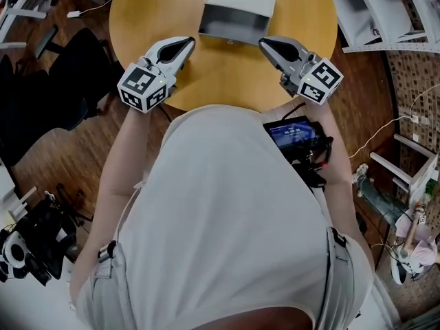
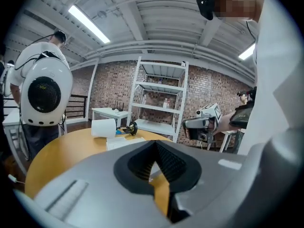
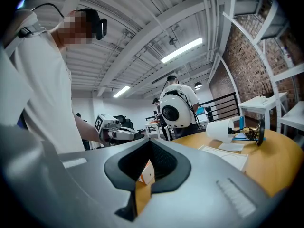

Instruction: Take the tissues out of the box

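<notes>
A white tissue box (image 1: 237, 5) with a grey front side lies on the round wooden table (image 1: 144, 19), at its far middle. No tissue shows above it. My left gripper (image 1: 187, 42) hovers over the table's near left, pointing at the box, jaws shut and empty. My right gripper (image 1: 264, 42) mirrors it at the near right, also shut with nothing held. In the left gripper view the shut jaws (image 2: 153, 167) fill the bottom, with the right gripper (image 2: 202, 122) beyond. In the right gripper view the box's flat top (image 3: 228, 155) lies right of the shut jaws (image 3: 145, 175).
A white paper roll (image 2: 103, 127) and a small spooled tool (image 2: 130, 127) lie farther back on the table. Black chairs (image 1: 69, 81) stand to the left. A white shelf rack (image 2: 161, 99) and another person (image 2: 38, 89) are behind. A screen device (image 1: 299, 135) hangs at my waist.
</notes>
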### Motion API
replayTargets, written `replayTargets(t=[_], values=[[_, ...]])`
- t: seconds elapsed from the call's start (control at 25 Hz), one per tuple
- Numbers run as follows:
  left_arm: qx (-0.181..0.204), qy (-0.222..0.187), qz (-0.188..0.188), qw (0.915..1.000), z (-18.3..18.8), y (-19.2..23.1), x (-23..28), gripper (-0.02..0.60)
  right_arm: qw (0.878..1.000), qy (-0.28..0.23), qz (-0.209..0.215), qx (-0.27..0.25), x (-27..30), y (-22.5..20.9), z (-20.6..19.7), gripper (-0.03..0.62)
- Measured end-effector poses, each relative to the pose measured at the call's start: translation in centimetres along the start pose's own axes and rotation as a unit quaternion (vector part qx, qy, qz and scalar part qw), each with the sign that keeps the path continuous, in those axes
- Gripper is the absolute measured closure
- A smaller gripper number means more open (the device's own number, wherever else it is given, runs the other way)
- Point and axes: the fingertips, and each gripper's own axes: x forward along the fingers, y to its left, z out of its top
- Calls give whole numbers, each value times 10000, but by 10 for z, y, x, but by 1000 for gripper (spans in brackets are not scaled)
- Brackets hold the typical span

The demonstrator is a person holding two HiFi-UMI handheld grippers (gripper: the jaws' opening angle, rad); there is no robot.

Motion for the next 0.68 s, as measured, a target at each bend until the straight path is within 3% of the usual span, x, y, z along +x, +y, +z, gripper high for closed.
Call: replayTargets(t=[0.68], values=[[-12,130,22,9999,-2,-2,0,581,10000,17,-49,15,-2,-3,0,594]])
